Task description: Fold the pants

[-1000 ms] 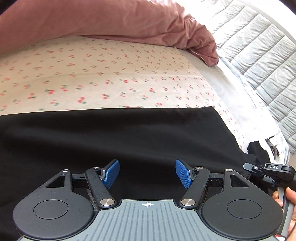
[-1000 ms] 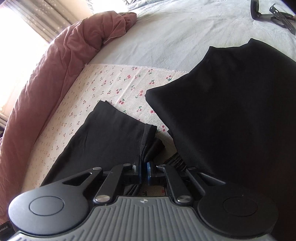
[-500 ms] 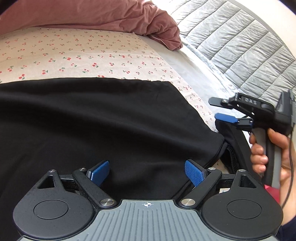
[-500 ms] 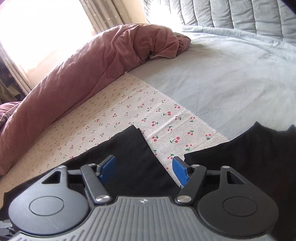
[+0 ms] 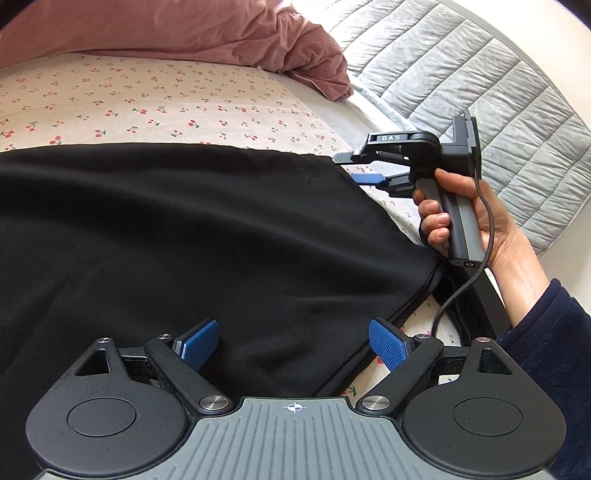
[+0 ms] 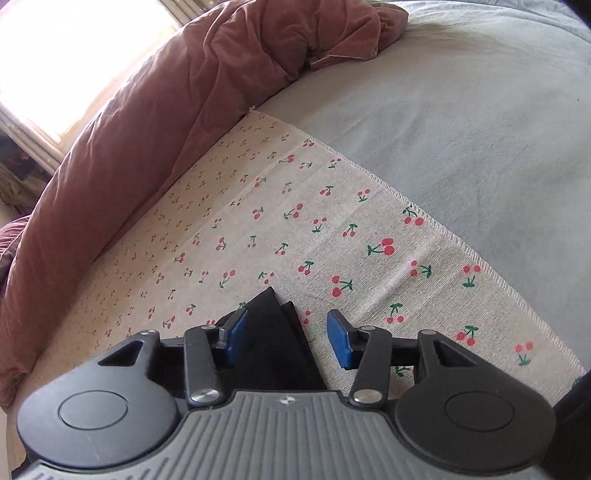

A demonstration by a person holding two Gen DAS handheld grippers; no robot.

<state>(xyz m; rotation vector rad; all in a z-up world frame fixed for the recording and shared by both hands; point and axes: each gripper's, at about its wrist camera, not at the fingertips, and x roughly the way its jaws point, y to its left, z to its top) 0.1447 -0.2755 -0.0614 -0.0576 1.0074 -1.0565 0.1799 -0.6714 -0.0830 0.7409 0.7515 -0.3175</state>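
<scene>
The black pants lie spread flat on a cherry-print cloth. My left gripper hovers open over their near edge, close to the right corner, with fabric below the blue pads but not pinched. My right gripper, held by a hand, sits at the pants' far right corner. In the right wrist view a pointed black corner of the pants lies between the right gripper's closing jaws. It lies against the left pad, while the right pad stands apart from it.
A bunched pink duvet runs along the far side of the cloth. A grey quilted cover lies to the right and a pale blue sheet beyond the cloth's stitched edge. A cable hangs from the right handle beside a dark sleeve.
The right gripper let go of the bunched pants fabric, opened, swung to the far corner of the pants and is narrowing there. The left gripper opened wider and shifted toward the pants' right corner.
</scene>
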